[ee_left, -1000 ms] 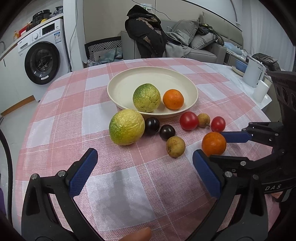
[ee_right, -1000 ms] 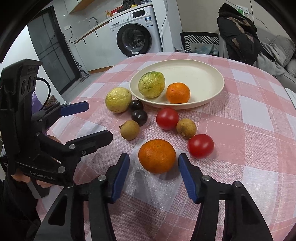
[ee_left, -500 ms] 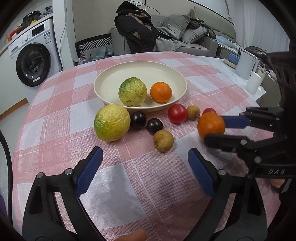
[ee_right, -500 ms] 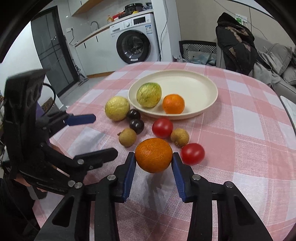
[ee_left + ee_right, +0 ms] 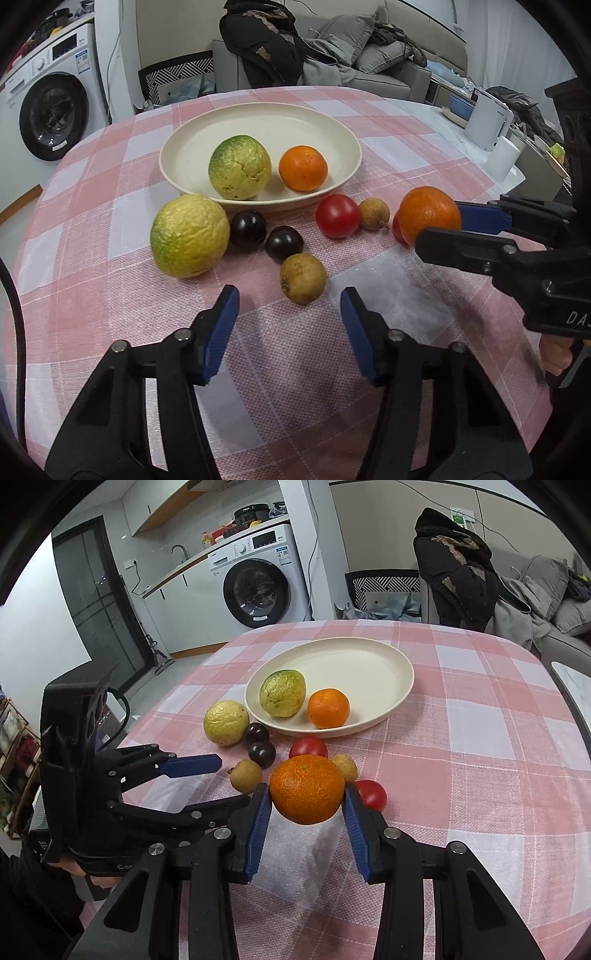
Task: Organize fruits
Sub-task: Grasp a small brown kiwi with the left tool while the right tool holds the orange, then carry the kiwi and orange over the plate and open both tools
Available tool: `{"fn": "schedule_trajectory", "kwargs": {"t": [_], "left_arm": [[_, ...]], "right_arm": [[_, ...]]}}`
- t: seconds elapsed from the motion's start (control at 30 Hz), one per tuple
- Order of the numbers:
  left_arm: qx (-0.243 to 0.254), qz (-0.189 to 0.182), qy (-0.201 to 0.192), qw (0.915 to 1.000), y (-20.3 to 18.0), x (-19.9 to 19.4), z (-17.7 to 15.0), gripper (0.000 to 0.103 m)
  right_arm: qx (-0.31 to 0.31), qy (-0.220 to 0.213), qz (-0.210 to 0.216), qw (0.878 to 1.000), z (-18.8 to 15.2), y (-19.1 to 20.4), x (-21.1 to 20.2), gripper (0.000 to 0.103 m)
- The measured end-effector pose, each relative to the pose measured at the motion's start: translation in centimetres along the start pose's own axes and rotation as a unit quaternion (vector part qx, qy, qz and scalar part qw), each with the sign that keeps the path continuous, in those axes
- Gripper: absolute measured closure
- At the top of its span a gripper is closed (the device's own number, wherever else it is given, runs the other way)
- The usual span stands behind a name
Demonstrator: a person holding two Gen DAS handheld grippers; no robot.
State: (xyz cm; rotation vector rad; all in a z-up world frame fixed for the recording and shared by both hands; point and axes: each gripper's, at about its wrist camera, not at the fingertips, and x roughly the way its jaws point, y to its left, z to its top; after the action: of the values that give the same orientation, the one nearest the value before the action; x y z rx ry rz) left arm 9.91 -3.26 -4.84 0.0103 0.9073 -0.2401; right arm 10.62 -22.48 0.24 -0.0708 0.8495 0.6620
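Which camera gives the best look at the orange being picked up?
The right wrist view: the held orange sits front and centre, whole, clamped between the right gripper jaws. The left wrist view shows it from the side near the right edge, its lower part hidden behind a black jaw.

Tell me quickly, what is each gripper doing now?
Left gripper: open, jaws have just been closing, nothing between them.
Right gripper: shut on the orange, lifted off the tablecloth.

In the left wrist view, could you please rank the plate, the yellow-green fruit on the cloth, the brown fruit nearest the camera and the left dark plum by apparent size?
1. plate
2. yellow-green fruit
3. brown fruit
4. left dark plum, though it lies farther off, so this is unsure.
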Motion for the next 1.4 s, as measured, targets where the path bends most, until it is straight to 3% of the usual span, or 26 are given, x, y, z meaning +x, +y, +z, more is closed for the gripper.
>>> {"fn": "schedule_trajectory", "kwargs": {"t": [0.27,0.4,0.77,1.4], "left_arm": [[0.006,0.005,0.002,1.0000,-0.7,0.8,0.5,0.060],[0.003,0.001,0.000,1.0000,-0.6,0.8,0.6,0.080],[0.020,-0.008,-0.035,0.9992,-1.1,-1.1,0.8,0.080],[-0.030,0.022,-0.100,0.9943,3.3,-5.1,4.1,0.080]], "right_arm": [[0.004,-0.001,-0.004,1.000,0.0,-0.4,0.0,0.062],[0.005,-0.005,-0.003,1.000,0.0,-0.5,-0.1,0.062],[0.007,-0.009,-0.007,1.000,0.0,-0.9,-0.2,0.062],[0.017,-0.046,-0.027,0.998,3.2,-1.5,-0.2,0.062]]}}
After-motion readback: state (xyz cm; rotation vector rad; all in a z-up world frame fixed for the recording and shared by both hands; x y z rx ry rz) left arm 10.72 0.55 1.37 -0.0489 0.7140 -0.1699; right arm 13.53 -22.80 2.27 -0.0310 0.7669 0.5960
